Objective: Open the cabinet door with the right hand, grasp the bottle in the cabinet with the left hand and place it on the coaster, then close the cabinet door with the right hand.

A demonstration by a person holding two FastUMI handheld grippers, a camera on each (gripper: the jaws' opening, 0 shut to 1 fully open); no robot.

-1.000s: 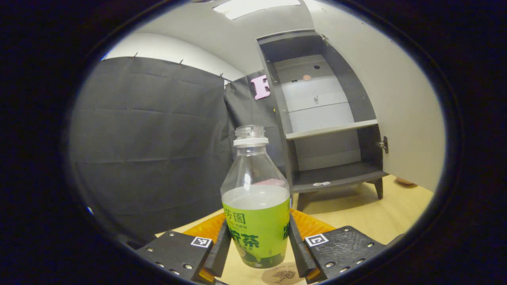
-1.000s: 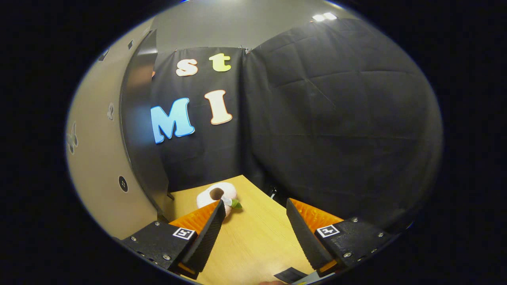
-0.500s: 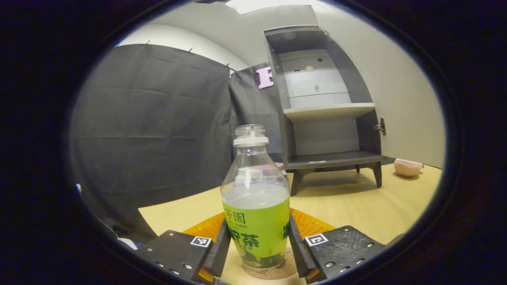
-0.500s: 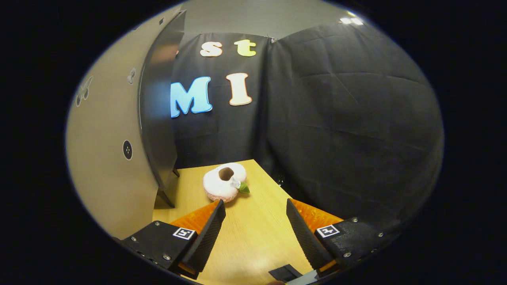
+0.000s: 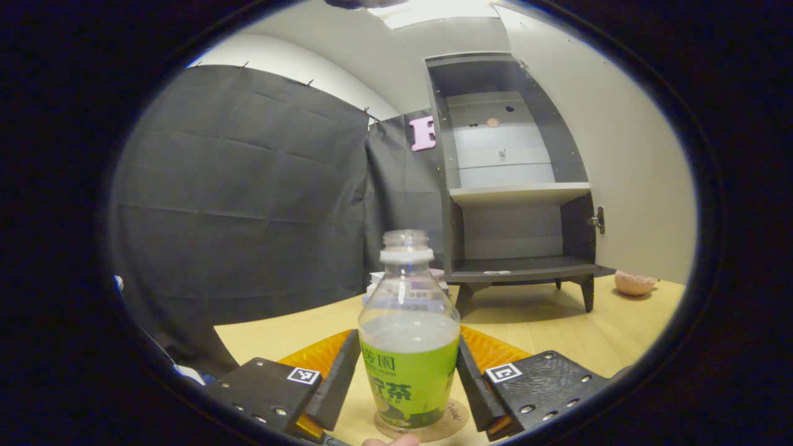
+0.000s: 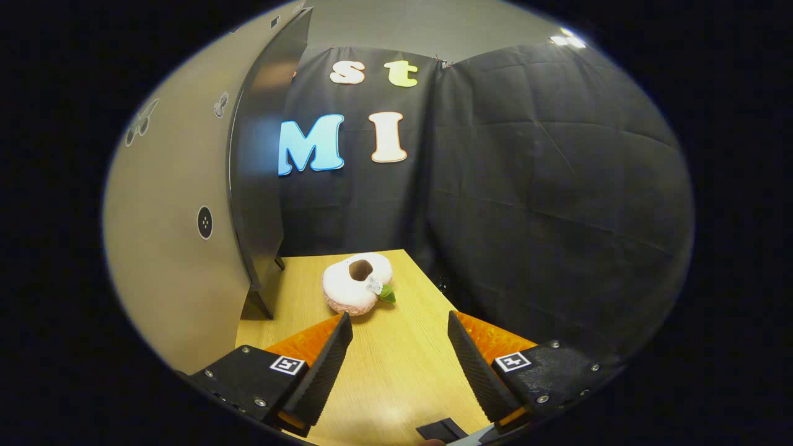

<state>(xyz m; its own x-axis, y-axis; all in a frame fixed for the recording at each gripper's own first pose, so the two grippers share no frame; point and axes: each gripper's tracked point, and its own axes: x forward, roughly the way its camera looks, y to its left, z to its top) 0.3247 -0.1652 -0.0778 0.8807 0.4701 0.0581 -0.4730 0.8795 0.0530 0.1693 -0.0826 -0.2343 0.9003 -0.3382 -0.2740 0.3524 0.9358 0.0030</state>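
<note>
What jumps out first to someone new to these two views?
In the left gripper view, the green-labelled bottle stands uncapped on the coaster, between the left claw's fingers. Behind it the cabinet gapes open. In the right gripper view, a pink plush toy lies on the table beyond the open right claw.

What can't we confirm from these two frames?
- Coaster, left gripper view: the bottle covers most of it, so centring is unclear.
- Left claw: its fingers flank the bottle; contact or a small gap can't be told.
- Cabinet door, right gripper view: cut off by the edge; handle unseen.
- Small pale thing on the cabinet floor: too small to identify.
</note>
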